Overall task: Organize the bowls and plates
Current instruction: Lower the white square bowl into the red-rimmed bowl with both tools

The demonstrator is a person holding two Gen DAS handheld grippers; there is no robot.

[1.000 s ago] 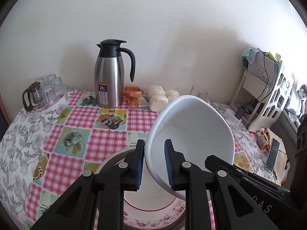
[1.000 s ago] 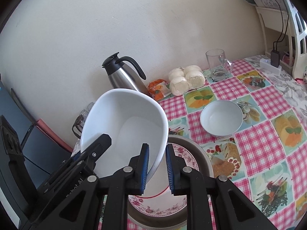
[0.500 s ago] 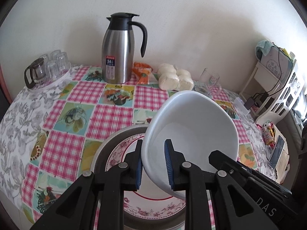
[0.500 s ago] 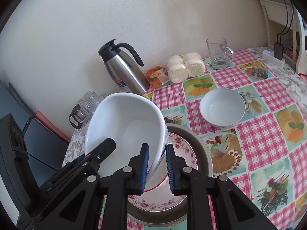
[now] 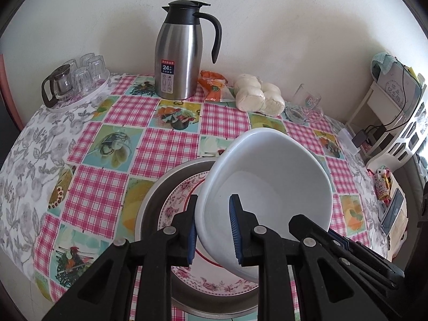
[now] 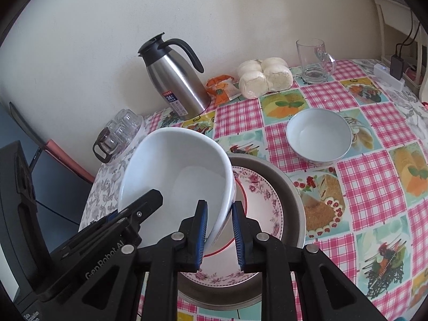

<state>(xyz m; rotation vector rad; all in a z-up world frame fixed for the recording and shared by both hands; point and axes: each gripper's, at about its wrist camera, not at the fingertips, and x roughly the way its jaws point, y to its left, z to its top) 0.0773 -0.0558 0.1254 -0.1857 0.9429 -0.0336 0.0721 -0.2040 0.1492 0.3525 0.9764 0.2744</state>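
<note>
Both grippers hold one large white bowl (image 5: 278, 187) by opposite sides of its rim. My left gripper (image 5: 212, 230) is shut on the bowl's left rim, my right gripper (image 6: 219, 230) on the right rim of the same bowl (image 6: 176, 176). The bowl hangs just above a floral plate (image 5: 184, 195) that lies inside a grey metal basin (image 5: 157, 195). The floral plate (image 6: 264, 200) and basin (image 6: 291, 192) also show in the right wrist view. A smaller white bowl (image 6: 318, 136) sits on the tablecloth to the right of the basin.
A steel thermos jug (image 5: 179, 53) stands at the back by the wall. Beside it lie an orange packet (image 5: 214, 85) and wrapped buns (image 5: 258, 97). A glass mug (image 6: 314, 61) stands back right, a tray of glasses (image 5: 75, 80) back left. A white shelf (image 5: 396, 101) is right.
Both grippers have sunk with the white bowl, which now hangs lower over the floral plate. The views tipped downward, showing more of the table.
</note>
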